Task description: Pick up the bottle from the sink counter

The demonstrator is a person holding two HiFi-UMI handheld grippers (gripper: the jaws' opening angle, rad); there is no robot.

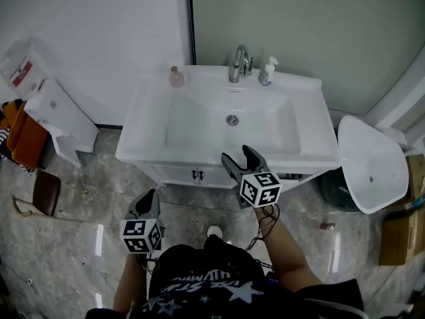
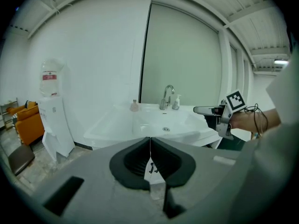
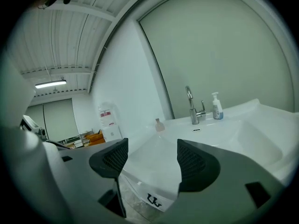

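A white sink counter (image 1: 312, 135) stands against the wall, with a chrome faucet (image 1: 239, 64) at its back. To the faucet's right is a white pump bottle (image 1: 267, 72) (image 3: 217, 107). At the back left corner sits a small pinkish bottle (image 1: 176, 77) (image 3: 160, 124) (image 2: 134, 106). My right gripper (image 1: 239, 157) (image 3: 152, 155) hovers at the counter's front edge, open, with nothing between its jaws. My left gripper (image 1: 149, 197) (image 2: 150, 146) hangs lower, in front of the cabinet, shut and empty.
A white water dispenser (image 1: 60, 115) and an orange chair (image 1: 20, 135) stand at the left, with a brown stool (image 1: 43, 193) nearer. A loose white basin (image 1: 368, 161) leans at the right beside a cardboard box (image 1: 398, 231). Cabinet doors (image 1: 196, 175) sit below the counter.
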